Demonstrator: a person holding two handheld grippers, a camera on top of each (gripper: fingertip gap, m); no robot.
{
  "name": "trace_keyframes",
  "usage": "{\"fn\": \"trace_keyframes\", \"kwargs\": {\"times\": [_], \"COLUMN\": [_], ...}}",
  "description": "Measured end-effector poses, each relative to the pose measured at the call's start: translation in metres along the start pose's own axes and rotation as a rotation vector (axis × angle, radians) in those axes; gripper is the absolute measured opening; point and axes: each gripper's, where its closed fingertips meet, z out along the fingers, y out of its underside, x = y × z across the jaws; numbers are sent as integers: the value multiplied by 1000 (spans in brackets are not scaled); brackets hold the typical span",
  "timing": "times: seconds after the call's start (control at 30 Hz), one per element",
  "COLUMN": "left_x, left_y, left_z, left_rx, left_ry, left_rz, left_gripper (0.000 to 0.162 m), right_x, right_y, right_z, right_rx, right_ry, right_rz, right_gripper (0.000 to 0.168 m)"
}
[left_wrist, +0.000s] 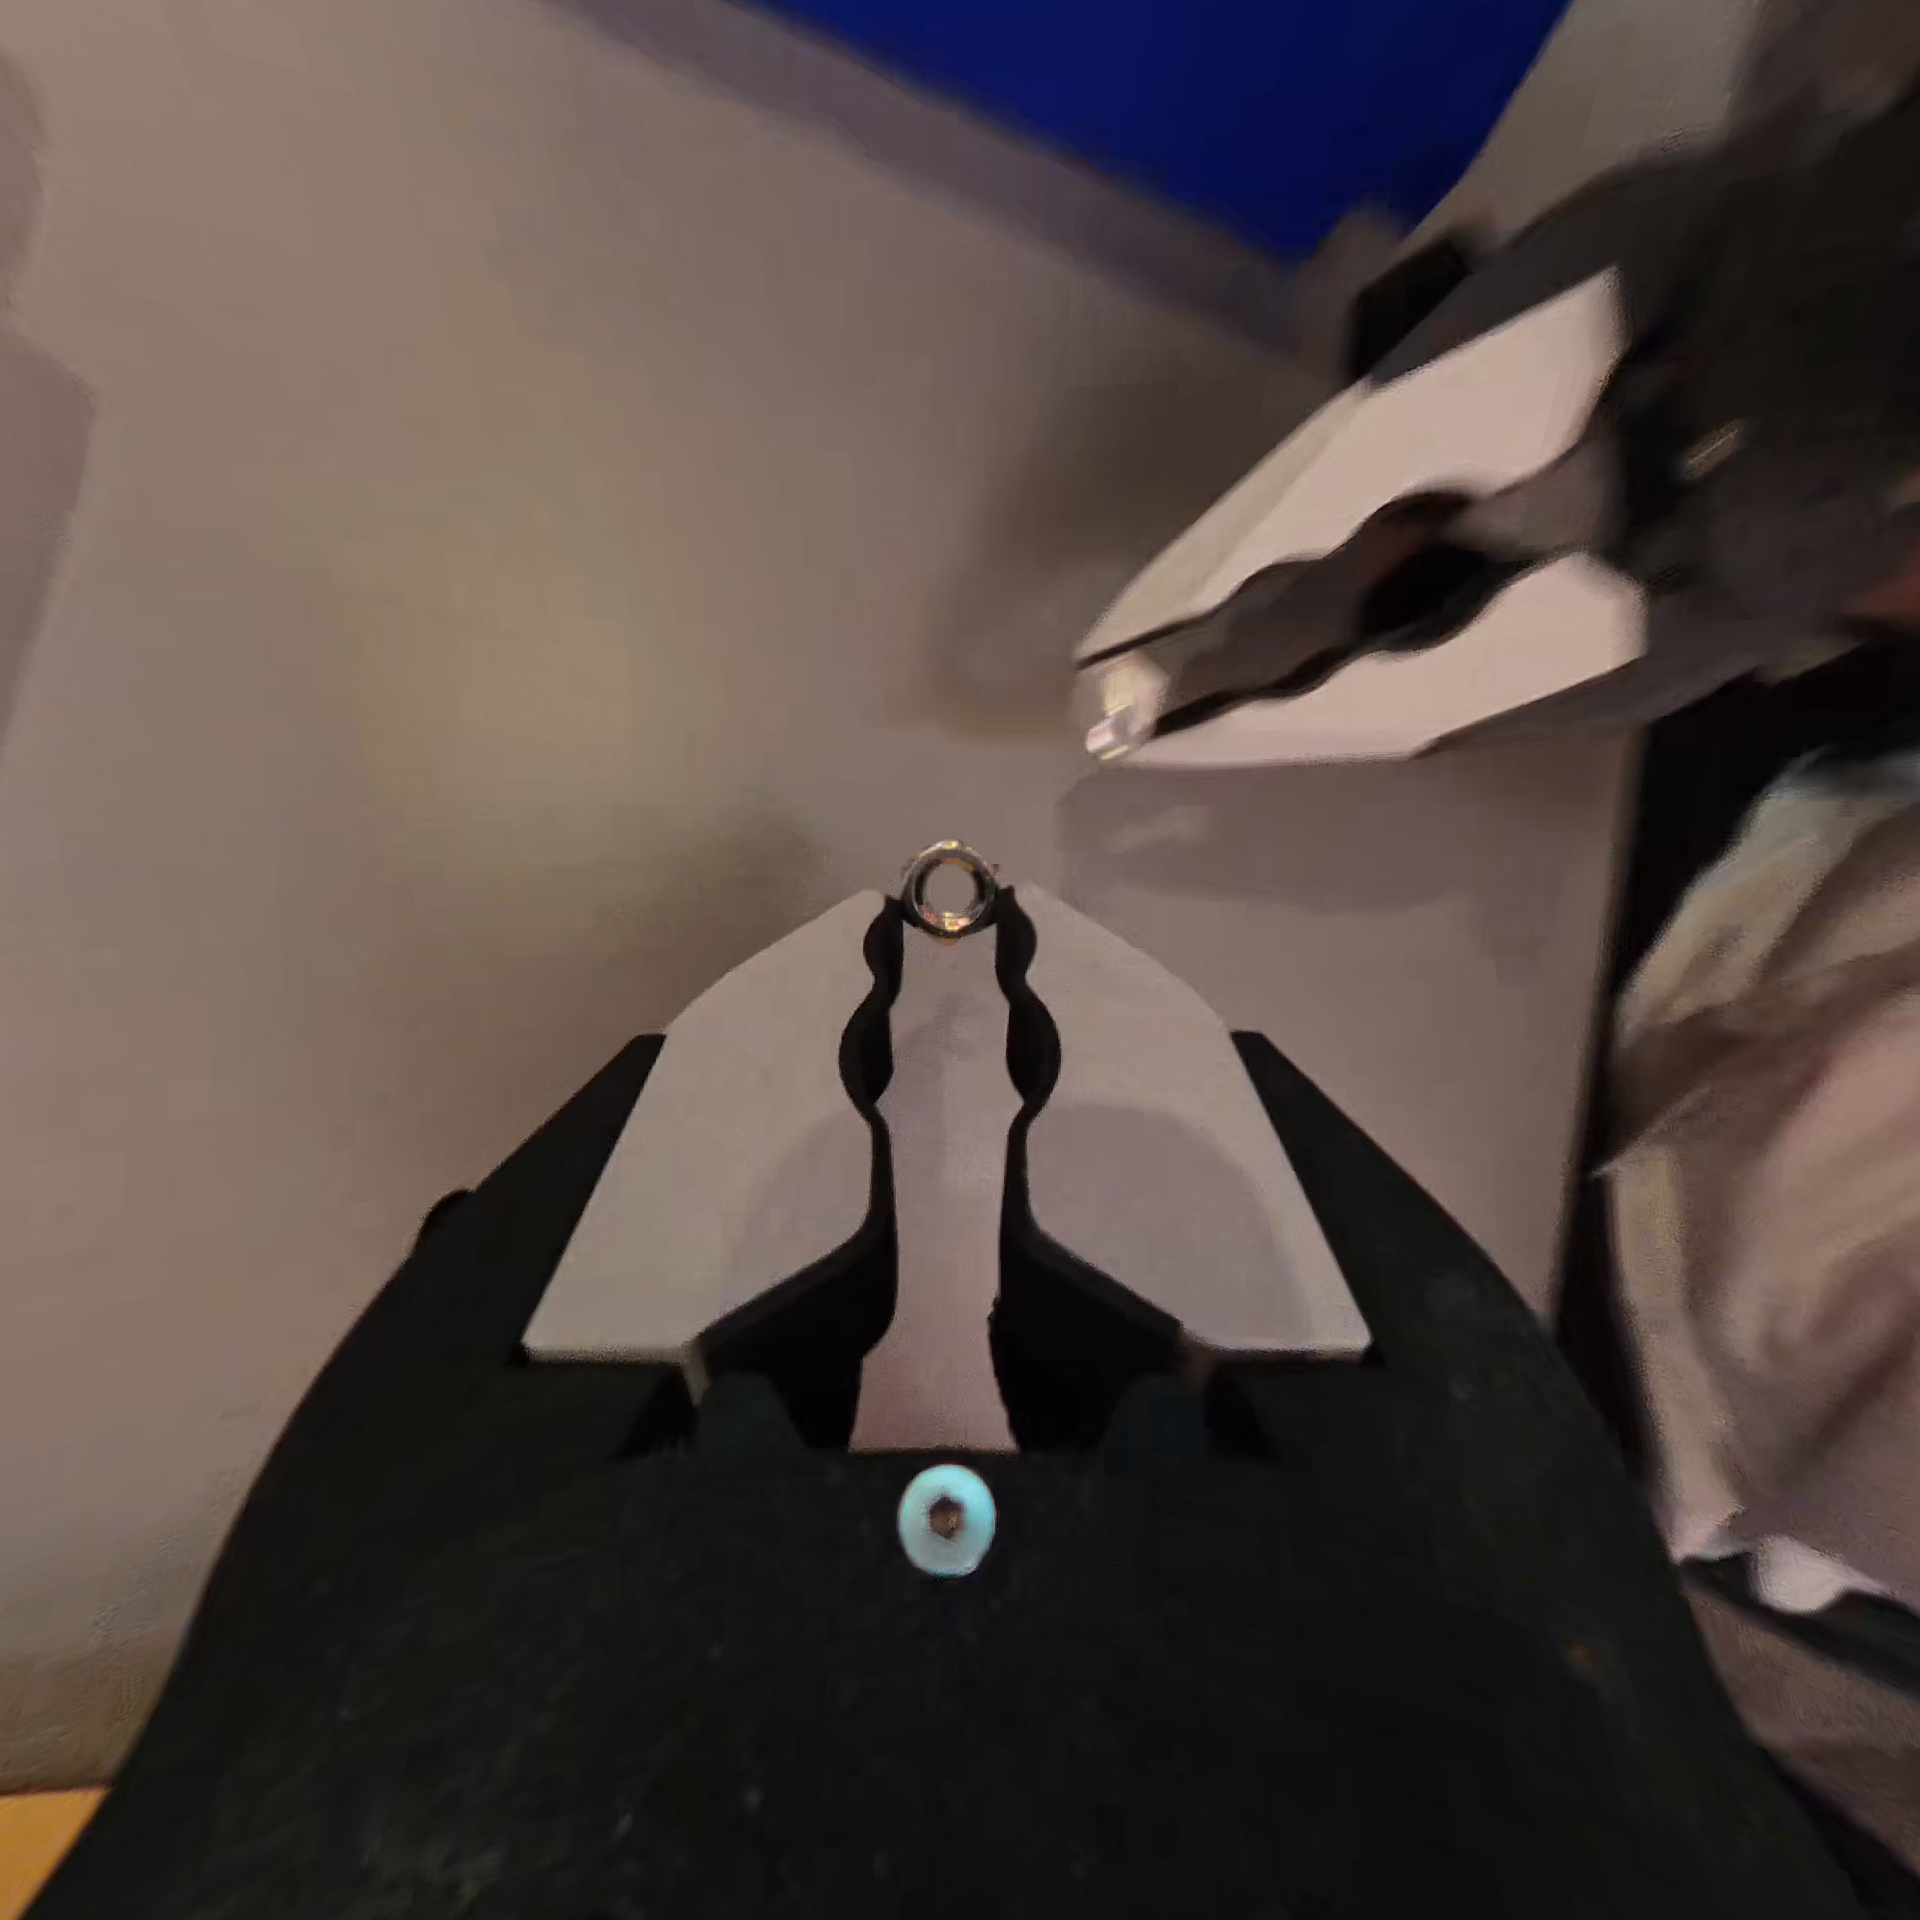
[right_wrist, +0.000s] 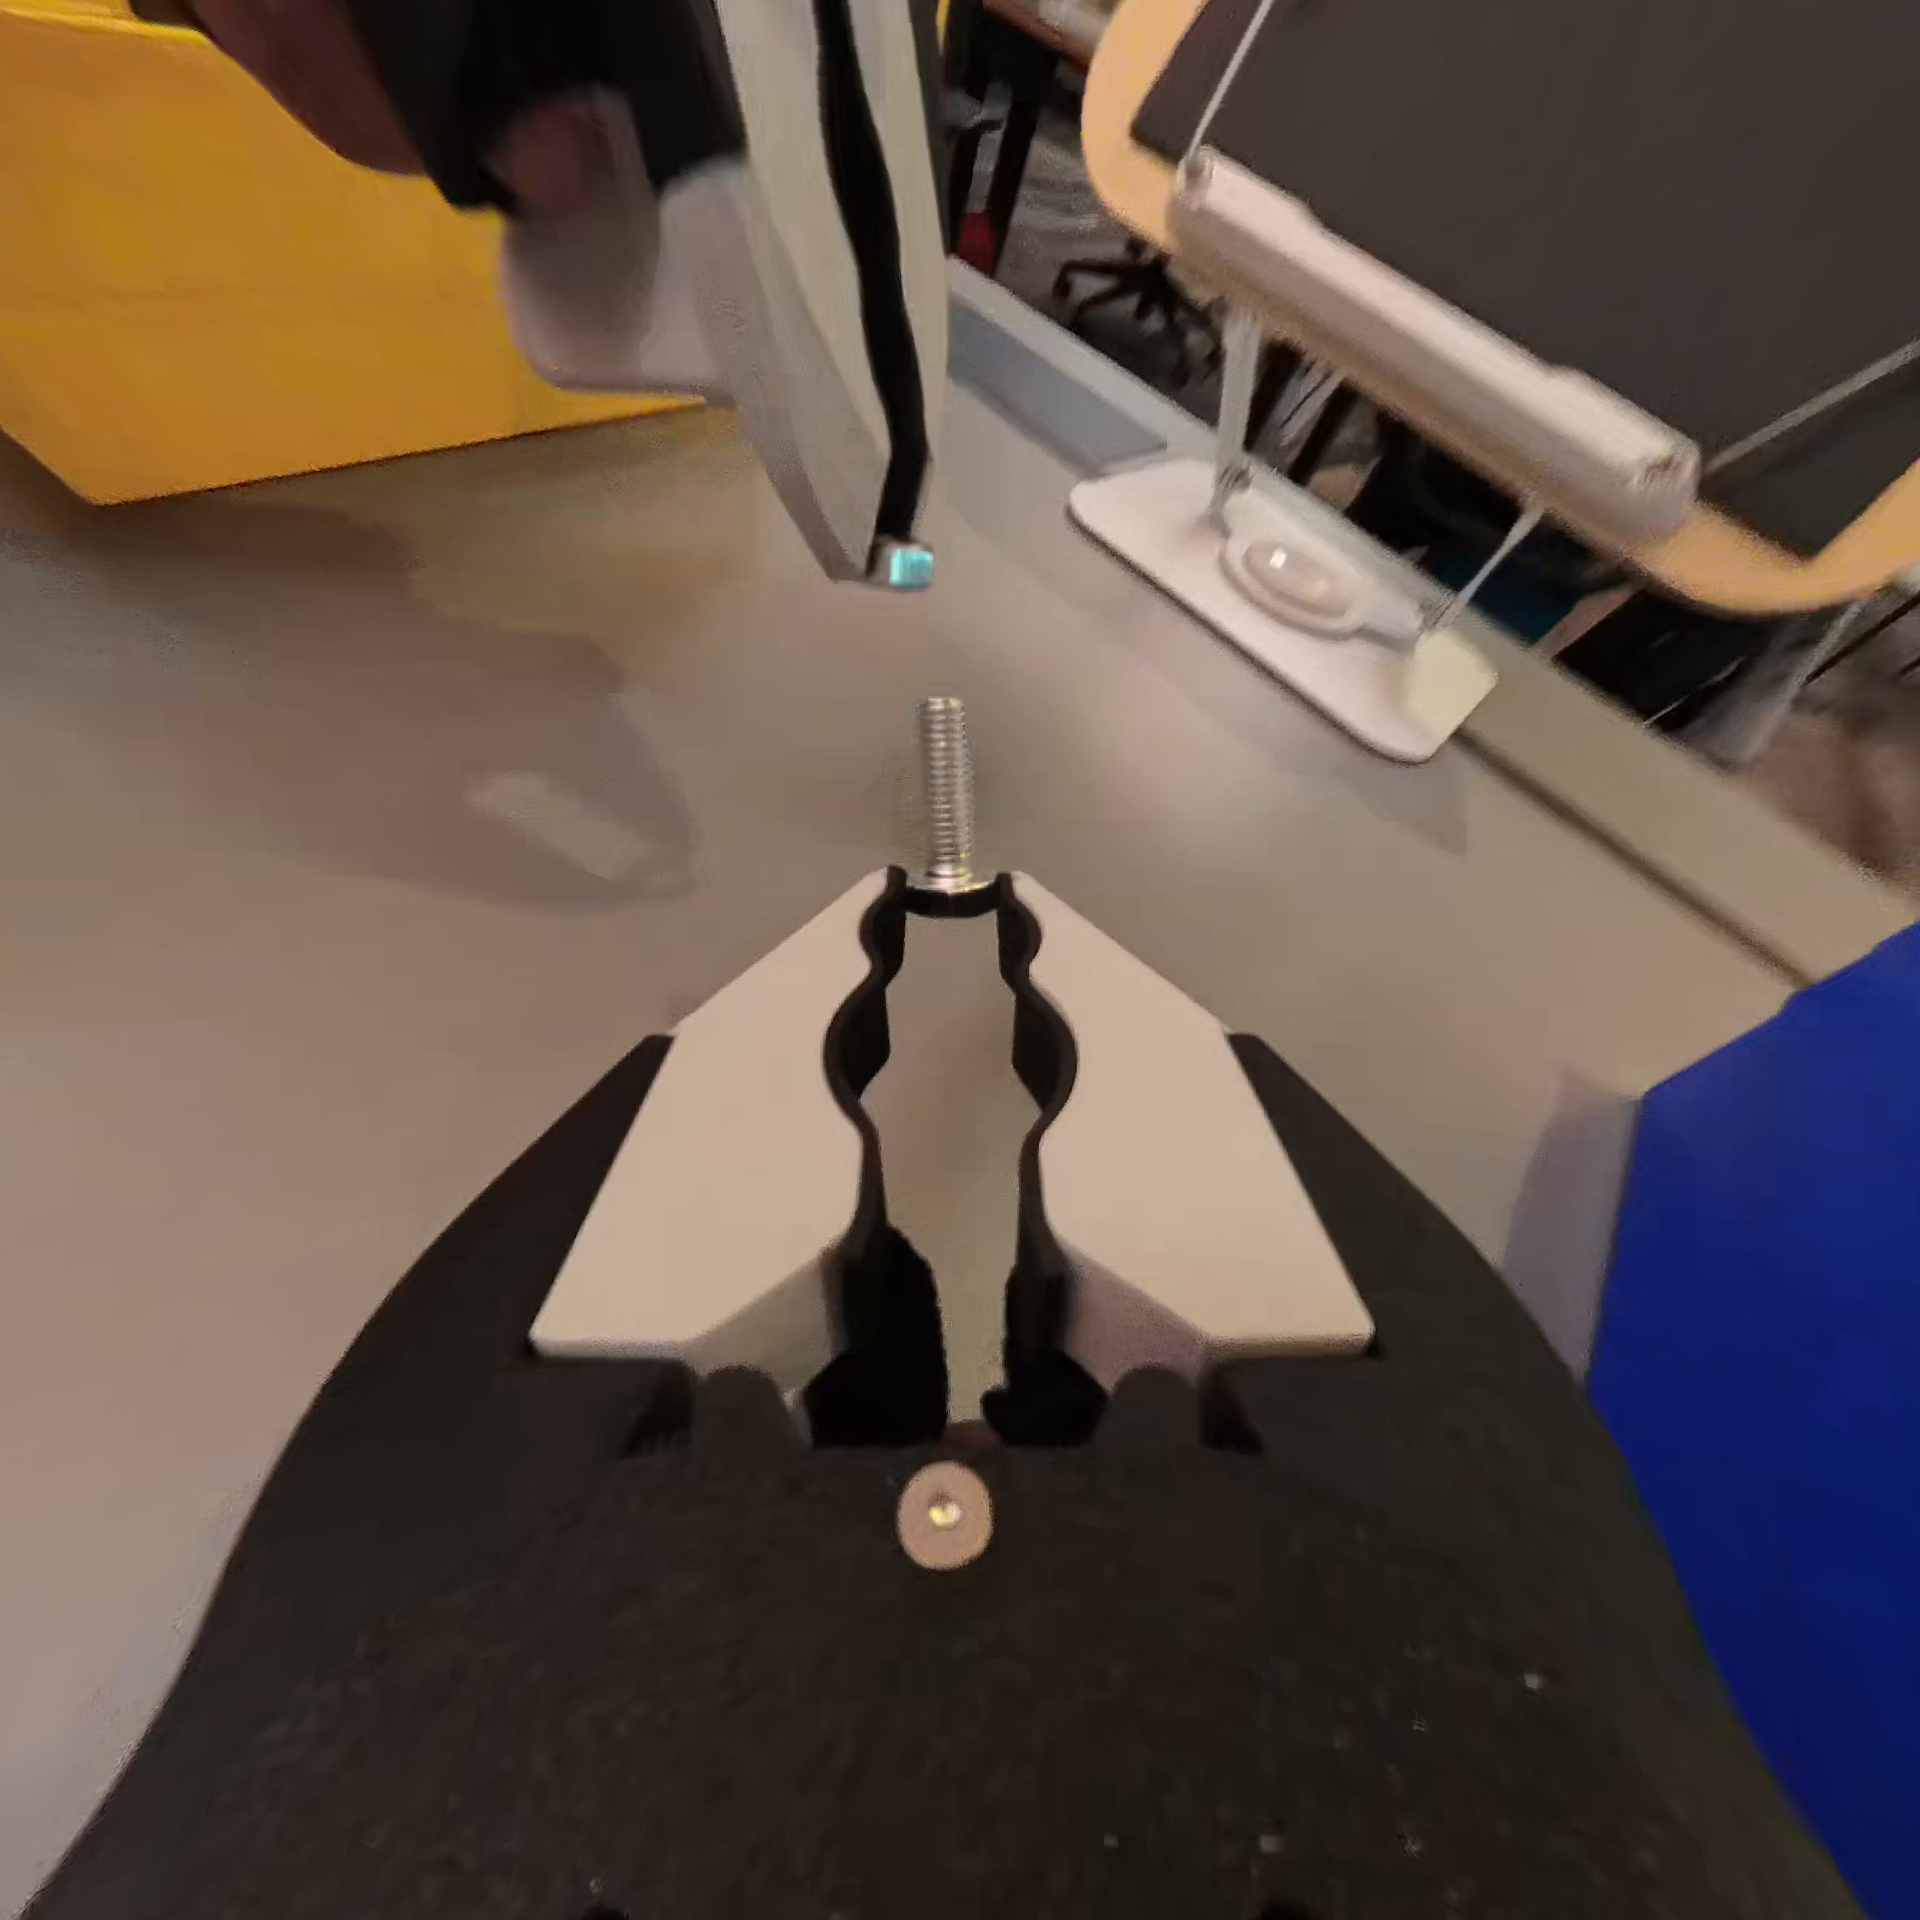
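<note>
A: Nut (left_wrist: 948, 902) and bolt (right_wrist: 943, 795) — where does each sit?

B: The small silver nut is pinched at the very tips of the left gripper (left_wrist: 948, 914), its hole facing the camera. The jaws are narrow, closed on the nut's sides. The bolt is in the right gripper (right_wrist: 948, 896): those jaws clamp its head, and the threaded shaft sticks out forward past the tips.

A: How do the two grippers stand to each other?

B: Near, but apart. In the right wrist view the left gripper (right_wrist: 896, 561) comes down from the top, the nut (right_wrist: 906, 567) at its tip just beyond the end of the bolt, with a gap between them. In the left wrist view the right gripper (left_wrist: 1117, 701) enters from the right, blurred, with the bolt (left_wrist: 1114, 717) a pale smear at its tip.

A: And the surface below?

B: A plain grey worktop (right_wrist: 312, 935), smooth and matte, carrying soft shadows of the grippers. Its far edge runs diagonally on the right.

A: What else is in the room?

B: A yellow box (right_wrist: 208, 312) stands far left on the worktop. Far right, a white flat stand (right_wrist: 1247, 592) sits near the edge, with a dark panel (right_wrist: 1558, 208) framed in pale wood above it. A blue shape (right_wrist: 1787, 1351) fills the near right. Beyond the edge, dark chair legs show, blurred.
</note>
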Motion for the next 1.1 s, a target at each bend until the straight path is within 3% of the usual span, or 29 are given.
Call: {"fn": "trace_keyframes", "kwargs": {"times": [0.03,0.27,0.43,1.1], "left_x": [11,47,52,58], "left_y": [-4,-2,-2,5], "left_z": [-9,-36,-37,-23], "left_rx": [45,145,143,-158], "left_ry": [20,42,39,54], "left_rz": [-22,-45,-31,150], "left_gripper": [17,17,17,17], "right_x": [-2,-25,-35,-34], "right_y": [-8,-54,-55,-44], "right_z": [2,-8,-7,-18], "right_rx": [24,171,155,113], "right_ry": [20,16,-8,0], "right_rz": [-20,-47,-82,-206], "right_gripper": [17,17,17,17]}}
